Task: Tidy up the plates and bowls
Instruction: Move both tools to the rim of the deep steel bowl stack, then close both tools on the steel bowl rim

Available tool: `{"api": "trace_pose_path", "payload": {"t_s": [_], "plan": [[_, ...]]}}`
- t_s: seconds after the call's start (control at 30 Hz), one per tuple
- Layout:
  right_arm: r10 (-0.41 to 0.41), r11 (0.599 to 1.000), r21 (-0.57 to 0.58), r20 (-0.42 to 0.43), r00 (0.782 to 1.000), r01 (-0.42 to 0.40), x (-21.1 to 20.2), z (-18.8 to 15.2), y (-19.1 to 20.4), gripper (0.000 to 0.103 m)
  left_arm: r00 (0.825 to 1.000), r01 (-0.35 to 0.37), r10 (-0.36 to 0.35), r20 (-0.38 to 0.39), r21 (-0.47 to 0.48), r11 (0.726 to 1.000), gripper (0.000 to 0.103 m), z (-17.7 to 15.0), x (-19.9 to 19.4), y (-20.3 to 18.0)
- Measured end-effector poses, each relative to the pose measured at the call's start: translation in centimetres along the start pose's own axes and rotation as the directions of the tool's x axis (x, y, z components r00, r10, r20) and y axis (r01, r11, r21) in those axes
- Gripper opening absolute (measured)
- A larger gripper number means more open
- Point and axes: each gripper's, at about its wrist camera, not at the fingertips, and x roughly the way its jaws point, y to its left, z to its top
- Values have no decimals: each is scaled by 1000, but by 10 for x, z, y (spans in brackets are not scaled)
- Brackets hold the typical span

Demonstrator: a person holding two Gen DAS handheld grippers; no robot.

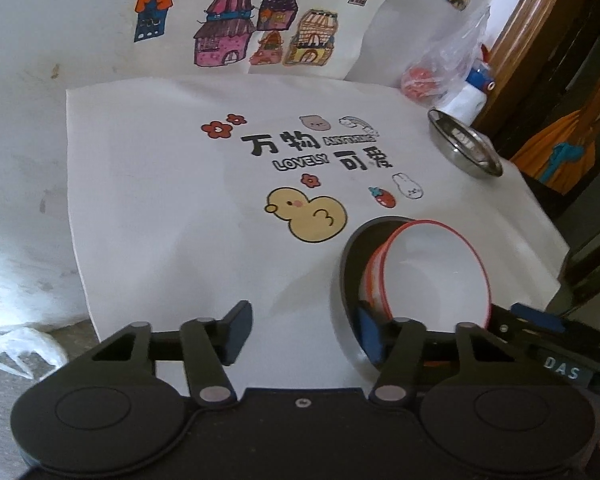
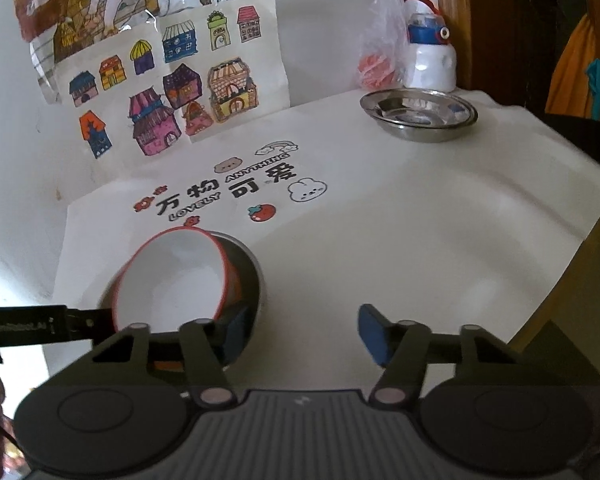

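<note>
I'm holding my left gripper (image 1: 300,332) and right gripper (image 2: 300,332) half apart over the white mat (image 1: 172,200), pads pressing on nothing, with the red-rimmed white bowl (image 1: 432,272) tilting inside the dark bowl (image 1: 346,264) near the mat's front, flanked by one finger of each. Left of it the mat is lying bare out to its edge. My right view is showing the steel plate (image 2: 418,114) sitting well apart by the far corner, before a white bottle (image 2: 430,60).
</note>
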Motion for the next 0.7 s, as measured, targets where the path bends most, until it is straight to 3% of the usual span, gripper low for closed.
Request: {"api": "trace_pose_path", "payload": {"t_s": [0.13, 0.4, 0.5, 0.7], "plan": [[13, 1000, 12, 0, 1000, -13, -1, -1, 3, 49, 999, 42, -42, -3, -43, 998, 48, 0, 1, 5], [12, 995, 97, -39, 999, -8, 6, 2, 1, 47, 997, 77, -78, -8, -89, 993, 45, -1, 2, 11], [28, 994, 107, -41, 999, -24, 6, 1, 2, 35, 997, 77, -78, -10, -98, 992, 45, 0, 2, 11], [50, 988, 146, -45, 998, -43, 6, 1, 2, 31, 999, 51, -51, -1, -79, 996, 43, 0, 2, 7]]}}
